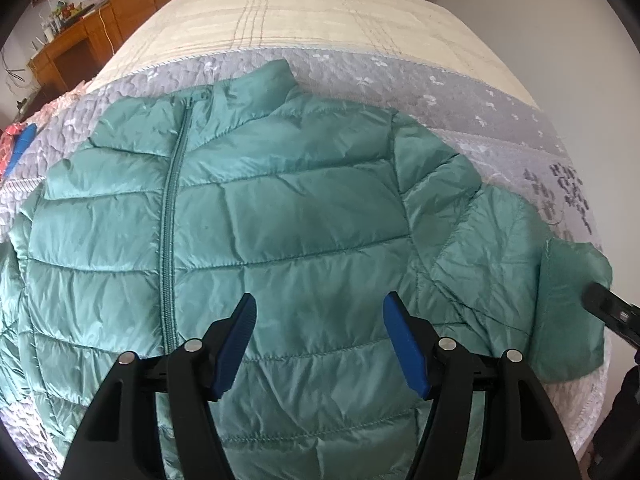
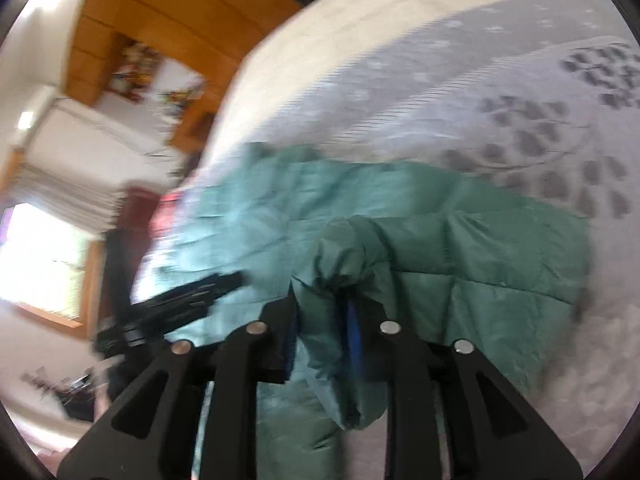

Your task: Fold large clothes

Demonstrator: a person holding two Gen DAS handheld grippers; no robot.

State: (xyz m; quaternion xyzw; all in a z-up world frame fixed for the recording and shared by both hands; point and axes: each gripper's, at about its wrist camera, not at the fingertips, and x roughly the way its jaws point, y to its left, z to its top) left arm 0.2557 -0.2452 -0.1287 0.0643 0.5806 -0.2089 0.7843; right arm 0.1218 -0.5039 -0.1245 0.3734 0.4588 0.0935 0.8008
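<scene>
on the bed (image 1: 320,12), over a grey quilt (image 1: 460,92), a green puffer jacket (image 1: 280,208) lies front up, zip (image 1: 173,200) closed and collar (image 1: 256,88) pointing away, spread flat so its panels can be folded in turn. the left gripper (image 1: 318,316) hovers just above the lower chest with its blue pads (image 1: 402,340) wide apart and nothing between them, probably waiting to pin or catch the body while the other side works. at the jacket's right edge the sleeve (image 1: 500,232) runs out sideways and its cuff end (image 1: 568,304) is lifted and turned up. the right wrist view, blurred, shows why: the right gripper (image 2: 320,344) is clamped on the bunched cuff (image 2: 344,256), fabric stuffed between the pads, so the sleeve can likely be carried inward across the chest. that looks like the first fold, with the far sleeve and the body folds not yet done. slick, puffy fabric may slip or spring back once released.
</scene>
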